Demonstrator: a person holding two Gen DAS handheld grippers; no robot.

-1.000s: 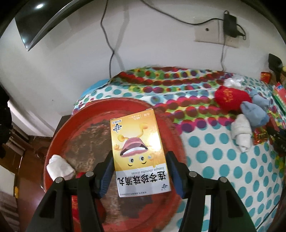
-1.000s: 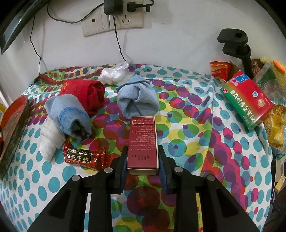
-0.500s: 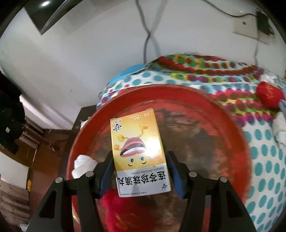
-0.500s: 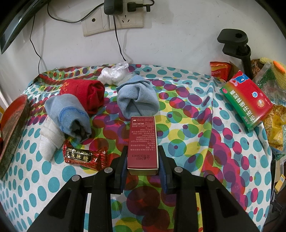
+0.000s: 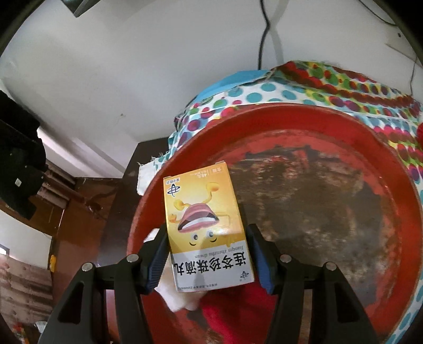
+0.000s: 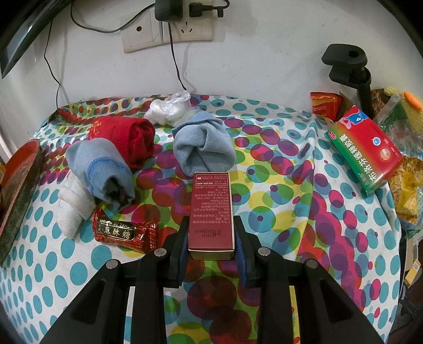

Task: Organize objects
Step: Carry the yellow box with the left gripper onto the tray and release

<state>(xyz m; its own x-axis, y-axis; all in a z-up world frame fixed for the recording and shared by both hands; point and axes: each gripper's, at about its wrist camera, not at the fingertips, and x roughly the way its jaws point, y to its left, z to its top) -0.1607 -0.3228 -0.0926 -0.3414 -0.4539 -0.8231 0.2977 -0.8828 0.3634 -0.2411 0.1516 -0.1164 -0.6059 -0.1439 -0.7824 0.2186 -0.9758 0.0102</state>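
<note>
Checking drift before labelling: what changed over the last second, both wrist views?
The left gripper, still gripping the yellow cardboard medicine box, has carried it leftward over the round red tray, toward its left rim. The right gripper stays put, clamped on the maroon carton; the rolled socks and red candy wrapper are unmoved.

A white wall (image 6: 264, 53) stands behind the table, bearing a double socket plate (image 6: 166, 33) with a black charger (image 6: 168, 9) plugged in. A black clamp stand (image 6: 351, 68) rises at the right, and dark wooden furniture (image 5: 87, 211) sits at the left.
</note>
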